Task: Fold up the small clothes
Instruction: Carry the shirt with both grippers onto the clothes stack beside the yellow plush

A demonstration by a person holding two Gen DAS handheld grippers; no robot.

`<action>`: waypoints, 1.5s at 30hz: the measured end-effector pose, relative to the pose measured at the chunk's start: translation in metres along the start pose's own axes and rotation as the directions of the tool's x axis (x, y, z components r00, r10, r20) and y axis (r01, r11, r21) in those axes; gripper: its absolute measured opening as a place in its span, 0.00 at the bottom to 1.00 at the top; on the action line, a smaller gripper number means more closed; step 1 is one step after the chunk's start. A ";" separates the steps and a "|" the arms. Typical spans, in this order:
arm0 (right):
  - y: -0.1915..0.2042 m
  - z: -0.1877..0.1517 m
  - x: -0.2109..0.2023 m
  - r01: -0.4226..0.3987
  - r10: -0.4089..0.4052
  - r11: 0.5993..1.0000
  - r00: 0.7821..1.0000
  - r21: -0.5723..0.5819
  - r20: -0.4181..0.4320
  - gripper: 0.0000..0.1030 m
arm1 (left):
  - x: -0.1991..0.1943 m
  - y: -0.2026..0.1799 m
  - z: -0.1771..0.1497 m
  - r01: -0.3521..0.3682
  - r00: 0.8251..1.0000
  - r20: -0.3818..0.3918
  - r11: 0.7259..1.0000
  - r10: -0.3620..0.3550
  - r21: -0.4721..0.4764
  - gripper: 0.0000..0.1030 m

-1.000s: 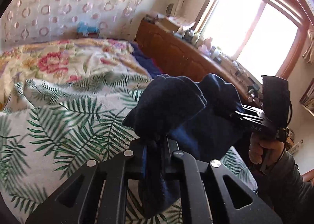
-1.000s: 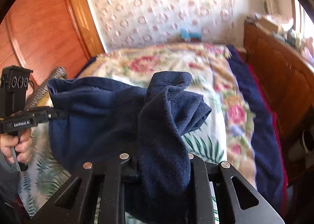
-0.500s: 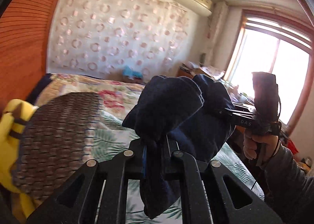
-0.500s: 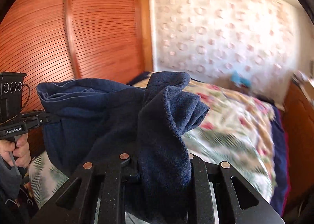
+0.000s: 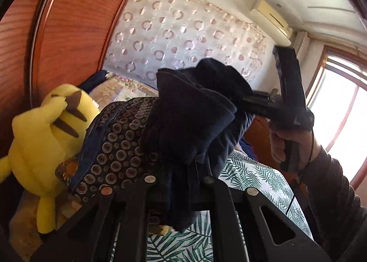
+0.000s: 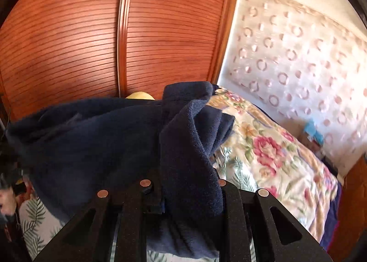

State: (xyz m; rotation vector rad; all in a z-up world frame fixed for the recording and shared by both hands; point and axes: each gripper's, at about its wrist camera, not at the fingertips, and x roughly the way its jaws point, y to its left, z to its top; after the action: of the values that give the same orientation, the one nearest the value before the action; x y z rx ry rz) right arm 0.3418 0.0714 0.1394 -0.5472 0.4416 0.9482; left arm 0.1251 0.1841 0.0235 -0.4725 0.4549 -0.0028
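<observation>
Jaws of both grippers clamped on one navy garment [image 6: 96, 138]; cloth held aloft at frame centre, stretched lengthwise between left gripper [image 5: 176, 184] and right gripper [image 6: 183, 193]; bed [image 6: 282, 170] seen below, lower right.

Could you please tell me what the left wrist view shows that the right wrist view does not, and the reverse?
Only the left wrist view shows the right gripper, the air conditioner, the window and the patterned pillow. Only the right wrist view shows the floral bedspread clearly. Both show the navy garment, the yellow plush toy and the wooden wardrobe.
</observation>
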 end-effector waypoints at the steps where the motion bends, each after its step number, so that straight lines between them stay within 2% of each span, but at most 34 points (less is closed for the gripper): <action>1: -0.005 0.004 0.005 -0.006 0.006 1.000 1.000 -0.008 -0.004 0.20 | 0.001 0.006 -0.001 -0.004 1.000 -0.001 1.000 0.004 -0.013 0.10; 8: -0.012 0.034 0.069 -0.063 0.061 0.996 0.997 -0.058 -0.045 0.20 | -0.002 0.028 -0.007 -0.060 0.998 -0.015 0.997 0.060 -0.039 0.10; 11: -0.017 0.027 0.094 -0.071 0.070 0.997 0.996 -0.028 -0.047 0.24 | 0.001 0.036 -0.013 -0.114 0.993 -0.041 0.993 0.113 -0.035 0.10; 13: -0.020 0.023 0.105 -0.057 0.057 0.998 0.997 0.018 -0.046 0.39 | 0.003 0.040 -0.019 -0.125 0.990 -0.063 0.992 0.123 -0.030 0.11; 15: -0.029 0.021 0.107 -0.005 0.007 0.998 0.999 0.063 -0.033 0.50 | 0.000 0.037 -0.021 -0.146 0.987 -0.063 0.989 0.145 -0.007 0.15; 17: -0.037 0.020 0.100 0.039 -0.040 0.993 0.999 0.108 0.009 0.52 | -0.008 0.034 -0.021 -0.164 0.986 -0.041 0.986 0.165 0.011 0.23; 19: -0.043 0.018 0.081 0.089 -0.100 0.987 0.992 0.136 0.073 0.53 | -0.018 0.033 -0.017 -0.178 0.984 -0.004 0.984 0.178 0.017 0.42; 20: -0.044 0.016 0.073 0.096 -0.110 0.986 0.989 0.137 0.097 0.53 | -0.021 0.033 -0.015 -0.178 0.984 0.014 0.984 0.178 0.020 0.47; 22: -0.044 0.010 0.055 0.049 -0.068 0.990 0.988 0.132 0.139 0.53 | -0.033 0.027 -0.008 -0.201 0.978 0.070 0.978 0.197 0.050 0.66; 24: -0.041 0.003 0.048 -0.012 -0.005 0.992 0.990 0.122 0.138 0.53 | -0.036 0.022 -0.002 -0.230 0.969 0.111 0.970 0.220 0.084 0.74; 26: -0.037 -0.005 0.052 -0.028 0.014 0.993 0.993 0.118 0.117 0.53 | -0.033 0.022 0.005 -0.264 0.959 0.136 0.960 0.249 0.098 0.74; 27: -0.036 -0.010 0.057 -0.050 0.038 0.992 0.995 0.120 0.097 0.53 | -0.029 0.023 0.006 -0.309 0.945 0.150 0.944 0.291 0.118 0.74; 29: -0.040 -0.018 0.064 -0.037 0.031 0.992 0.998 0.122 0.049 0.53 | -0.014 0.035 0.008 -0.382 0.922 0.118 0.914 0.369 0.132 0.74; 31: -0.046 -0.024 0.074 -0.020 0.016 0.990 0.999 0.143 0.028 0.53 | 0.001 0.051 0.005 -0.403 0.915 0.057 0.907 0.399 0.120 0.74; 32: -0.049 -0.026 0.080 -0.013 0.010 0.988 1.000 0.156 0.019 0.53 | 0.007 0.059 0.001 -0.423 0.906 0.032 0.899 0.422 0.113 0.74; 34: -0.054 -0.025 0.095 0.004 -0.005 0.984 1.000 0.180 0.008 0.53 | 0.010 0.065 -0.004 -0.421 0.906 0.012 0.899 0.423 0.120 0.74; 38: -0.061 -0.022 0.120 -0.026 0.031 0.974 0.999 0.225 -0.019 0.53 | 0.010 0.068 -0.010 -0.423 0.904 -0.006 0.899 0.427 0.111 0.74; 41: -0.056 -0.018 0.113 -0.013 0.014 0.971 1.000 0.237 -0.005 0.53 | 0.002 0.060 -0.010 -0.422 0.906 0.012 0.898 0.424 0.125 0.74; 43: -0.055 -0.018 0.113 0.022 -0.025 0.970 1.000 0.243 0.010 0.53 | -0.005 0.051 -0.012 -0.419 0.907 0.028 0.898 0.419 0.135 0.74; 45: -0.048 -0.021 0.103 0.047 -0.056 0.968 0.998 0.245 0.027 0.53 | -0.012 0.038 -0.012 -0.433 0.901 0.054 0.886 0.430 0.167 0.74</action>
State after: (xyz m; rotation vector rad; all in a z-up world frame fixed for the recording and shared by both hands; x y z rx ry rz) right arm 0.4328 0.1016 0.0756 -0.3170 0.5035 0.8375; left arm 0.1058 0.2144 0.0021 -0.1892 0.5327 0.3901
